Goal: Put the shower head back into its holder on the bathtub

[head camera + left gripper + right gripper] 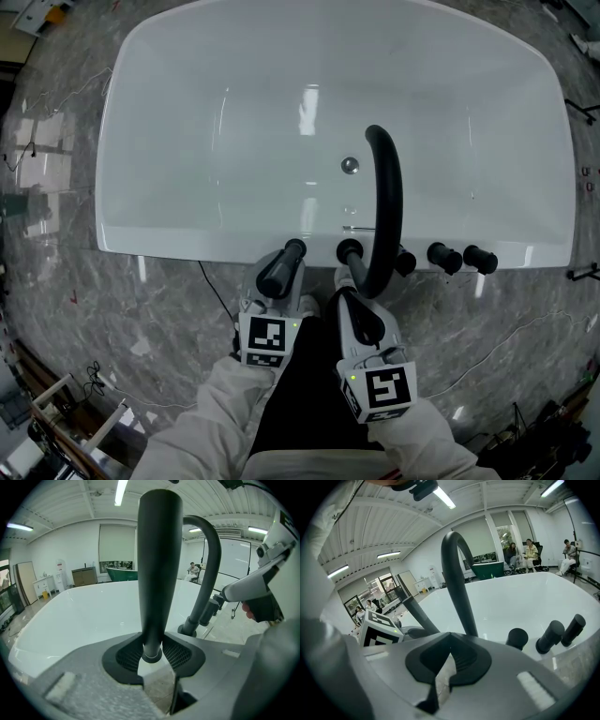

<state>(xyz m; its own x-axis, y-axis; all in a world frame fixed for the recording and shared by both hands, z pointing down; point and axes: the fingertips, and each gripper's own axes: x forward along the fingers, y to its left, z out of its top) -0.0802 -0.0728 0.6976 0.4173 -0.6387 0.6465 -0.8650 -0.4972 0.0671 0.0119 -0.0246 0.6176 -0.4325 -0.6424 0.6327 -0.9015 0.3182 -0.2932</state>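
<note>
The black shower head (281,266) is a slim wand lying across the near rim of the white bathtub (187,141). My left gripper (277,283) is shut on its lower end. In the left gripper view the shower head (157,569) rises upright from between the pads of the left gripper (152,651). My right gripper (355,296) sits just right of it, by the base of the arched black spout (386,202). It is shut and empty, and in its own view the right gripper (446,662) has its pads meeting. I cannot make out the holder.
Three black knobs (442,256) stand on the rim right of the spout. A drain (350,165) sits in the tub floor. Grey marble floor (112,309) with loose cables surrounds the tub. People (527,550) sit far behind it.
</note>
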